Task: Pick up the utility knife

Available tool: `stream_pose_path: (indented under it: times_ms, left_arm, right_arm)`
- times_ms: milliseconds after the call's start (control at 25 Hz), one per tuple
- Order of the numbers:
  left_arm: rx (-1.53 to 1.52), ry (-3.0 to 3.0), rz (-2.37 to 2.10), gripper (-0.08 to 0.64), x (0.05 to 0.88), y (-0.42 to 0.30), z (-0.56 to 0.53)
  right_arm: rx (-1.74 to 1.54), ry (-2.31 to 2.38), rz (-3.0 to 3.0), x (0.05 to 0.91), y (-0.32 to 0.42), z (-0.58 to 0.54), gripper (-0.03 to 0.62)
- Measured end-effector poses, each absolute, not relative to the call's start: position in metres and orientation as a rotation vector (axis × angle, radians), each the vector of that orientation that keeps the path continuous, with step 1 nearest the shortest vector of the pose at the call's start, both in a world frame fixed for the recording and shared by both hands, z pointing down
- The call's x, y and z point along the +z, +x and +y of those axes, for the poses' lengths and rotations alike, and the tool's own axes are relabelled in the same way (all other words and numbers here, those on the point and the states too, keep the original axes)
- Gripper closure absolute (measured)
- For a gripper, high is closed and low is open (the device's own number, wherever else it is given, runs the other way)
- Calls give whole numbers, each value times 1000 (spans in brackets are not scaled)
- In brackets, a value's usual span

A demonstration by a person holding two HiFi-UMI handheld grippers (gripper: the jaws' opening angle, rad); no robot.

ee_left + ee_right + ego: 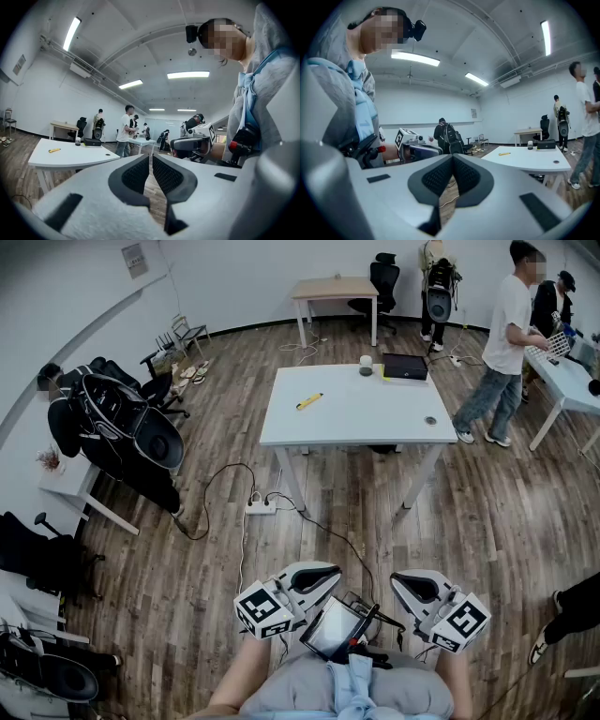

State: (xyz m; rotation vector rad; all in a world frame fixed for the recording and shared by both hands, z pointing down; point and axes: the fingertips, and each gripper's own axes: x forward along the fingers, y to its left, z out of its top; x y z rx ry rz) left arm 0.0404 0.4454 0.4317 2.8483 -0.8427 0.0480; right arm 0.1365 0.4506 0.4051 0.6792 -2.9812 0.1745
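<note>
Head view: yellow utility knife (309, 401) on white table (375, 418), well apart from left gripper (323, 573) and right gripper (405, 585), both closed, empty; power strip (261, 508) on the floor between.

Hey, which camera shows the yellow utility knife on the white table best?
The head view: the slim yellow utility knife lies in full on the white table. Both gripper views show only a tiny yellow sliver.

The person wears a grey top (281, 697) with a pale blue strap (354, 686), and the white left gripper (325, 572) and right gripper (403, 583) carry black dimpled pads (136, 174) and black-and-white marker cubes (265, 608).
</note>
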Motion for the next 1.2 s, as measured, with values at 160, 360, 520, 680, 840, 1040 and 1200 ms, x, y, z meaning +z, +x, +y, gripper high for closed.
stream_pose_path:
  times_ms: [160,360,520,680,840,1040,1200]
  left_arm:
    - [55,2868,-825,525,431,53,442]
    - [60,2895,-814,525,426,58,437]
    - [58,2889,-814,525,424,59,439]
    - [50,2886,-816,525,426,58,440]
    - [55,2880,-819,525,426,59,437]
    - [68,2879,-820,525,432,60,440]
    - [85,2880,-821,525,434,63,435]
  right_arm:
    - [157,680,-2976,406,145,448,565]
    - [128,686,-2983,402,147,445,565]
    - [131,676,-2974,401,149,449,565]
    - [141,658,-2978,406,148,451,564]
    - [158,620,-3011,402,148,448,561]
    - [148,580,-3029,405,145,451,561]
    - [123,572,-3031,405,147,445,561]
